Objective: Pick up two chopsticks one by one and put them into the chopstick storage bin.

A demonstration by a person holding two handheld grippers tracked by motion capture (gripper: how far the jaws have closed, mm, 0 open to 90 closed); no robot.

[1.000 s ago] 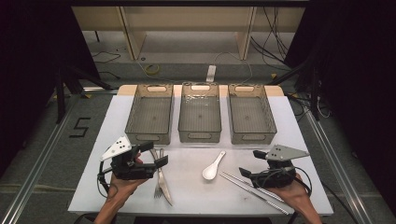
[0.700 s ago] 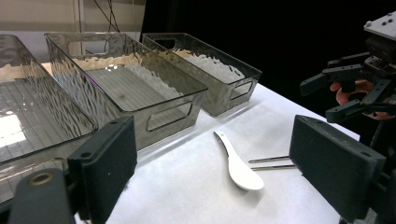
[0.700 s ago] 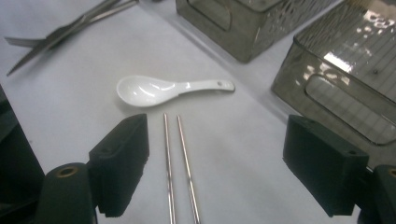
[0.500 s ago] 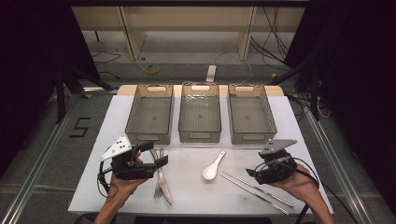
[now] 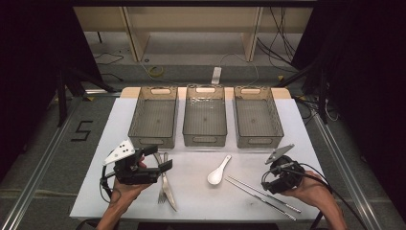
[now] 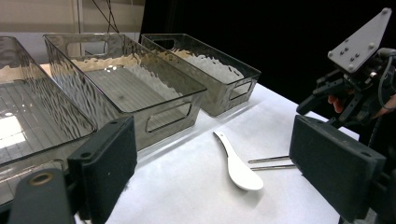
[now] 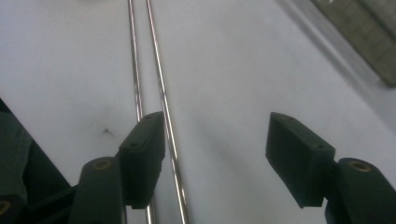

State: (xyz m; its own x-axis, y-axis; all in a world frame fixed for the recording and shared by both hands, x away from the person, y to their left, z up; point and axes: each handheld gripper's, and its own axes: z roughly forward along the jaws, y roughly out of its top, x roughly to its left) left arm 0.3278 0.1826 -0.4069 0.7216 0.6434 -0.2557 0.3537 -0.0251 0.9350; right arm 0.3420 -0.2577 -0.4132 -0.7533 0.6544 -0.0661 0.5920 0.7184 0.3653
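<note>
Two metal chopsticks (image 5: 261,192) lie side by side on the white table at the front right. My right gripper (image 5: 270,186) points down over their near half. In the right gripper view its jaws (image 7: 217,140) have just been closing and still stand apart; one chopstick (image 7: 161,84) runs between them close to the left pad, the other passes under that pad. A white spoon (image 5: 218,172) lies mid-table. A fork and a knife (image 5: 165,187) lie beside my left gripper (image 5: 160,158), which is open and level, with nothing in it (image 6: 217,158).
Three clear plastic bins stand in a row at the back: left (image 5: 153,142), middle (image 5: 205,140), right (image 5: 258,143). Each looks empty. The white tabletop (image 5: 201,203) ends close to the hands at the front. Cables trail from both grippers.
My right gripper has tipped downward over the chopsticks and shifted slightly left, and its jaws have narrowed. The left gripper, spoon, fork and knife have not moved.
</note>
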